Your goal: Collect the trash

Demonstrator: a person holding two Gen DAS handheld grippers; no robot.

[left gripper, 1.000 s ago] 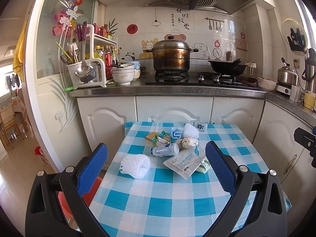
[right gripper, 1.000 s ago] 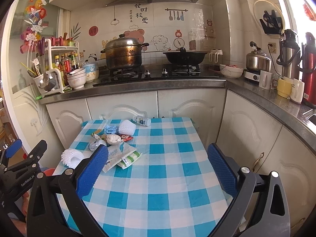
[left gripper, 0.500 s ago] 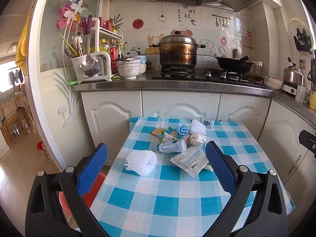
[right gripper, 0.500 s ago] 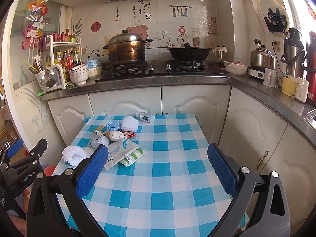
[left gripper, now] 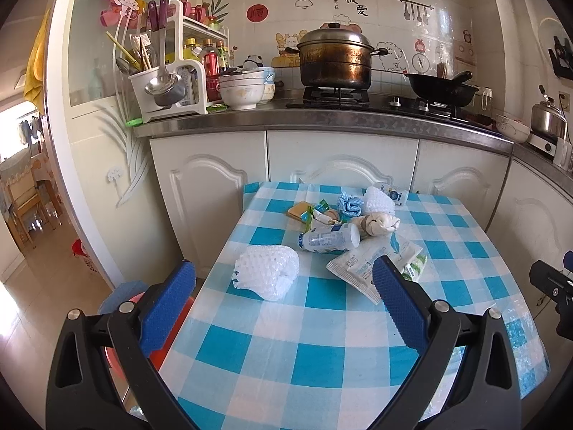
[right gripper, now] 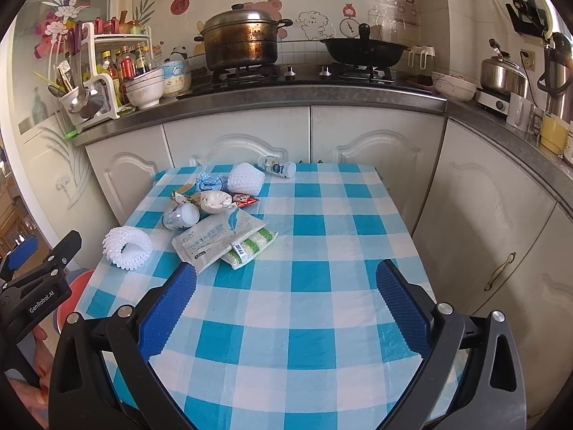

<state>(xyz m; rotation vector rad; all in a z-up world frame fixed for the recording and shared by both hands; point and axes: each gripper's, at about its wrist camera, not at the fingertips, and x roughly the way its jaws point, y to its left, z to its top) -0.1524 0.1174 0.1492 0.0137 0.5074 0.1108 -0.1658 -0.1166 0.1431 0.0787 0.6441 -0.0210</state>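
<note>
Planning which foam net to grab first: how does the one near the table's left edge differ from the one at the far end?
The near foam net lies alone by the table edge, its hollow centre showing; the far foam net sits in the trash cluster, looking like a closed dome. The near one is closer to the left gripper. Both are white mesh.

Black tongs (left gripper: 283, 308), blue ribbed pads (left gripper: 168, 308), silver screws.

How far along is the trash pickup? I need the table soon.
Nothing looks collected yet. Both the left gripper and right gripper are open and empty above the checked table. Left to do: the foam net, bottle, white packet and the wrappers behind them.
</note>
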